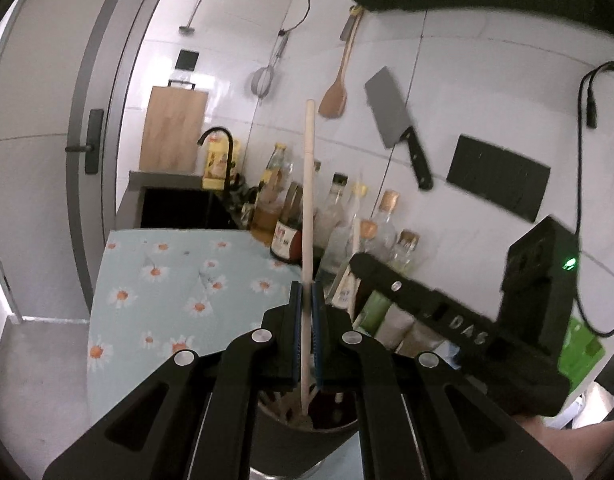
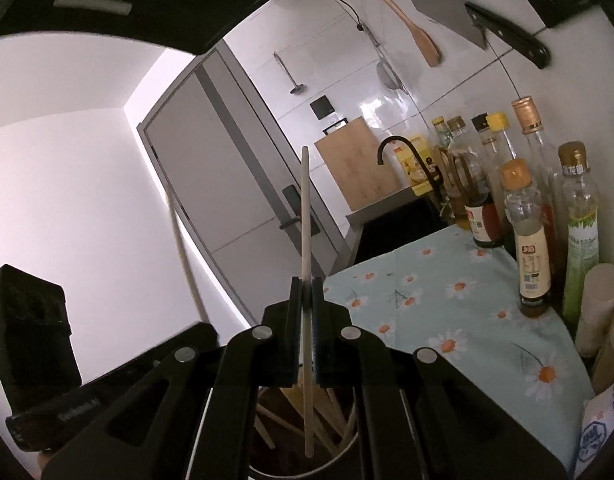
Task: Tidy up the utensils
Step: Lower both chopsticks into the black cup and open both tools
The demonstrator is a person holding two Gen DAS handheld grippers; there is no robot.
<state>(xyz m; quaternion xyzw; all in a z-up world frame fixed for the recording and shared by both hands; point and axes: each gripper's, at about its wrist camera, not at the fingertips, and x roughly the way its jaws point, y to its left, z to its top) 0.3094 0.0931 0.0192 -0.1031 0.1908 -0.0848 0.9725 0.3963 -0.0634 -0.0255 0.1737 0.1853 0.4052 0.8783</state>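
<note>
My left gripper (image 1: 305, 292) is shut on a pale wooden utensil handle (image 1: 308, 184) that stands upright, its lower end down in a dark round holder (image 1: 307, 436) below the jaws. My right gripper (image 2: 305, 288) is shut on a thin pale chopstick (image 2: 305, 216), also upright, its lower tip hanging over the open holder (image 2: 343, 456), which holds several wooden sticks. The right gripper's black body (image 1: 459, 320) shows at the right of the left wrist view; the left gripper's body (image 2: 39, 360) shows at the lower left of the right wrist view.
A daisy-print cloth (image 1: 179, 276) covers the counter. Several bottles (image 2: 531, 220) line the tiled wall. A cleaver (image 1: 399, 124) and a wooden spatula (image 1: 339, 84) hang on the wall. A black sink and faucet (image 1: 223, 152) with a cutting board (image 1: 175, 128) lie beyond.
</note>
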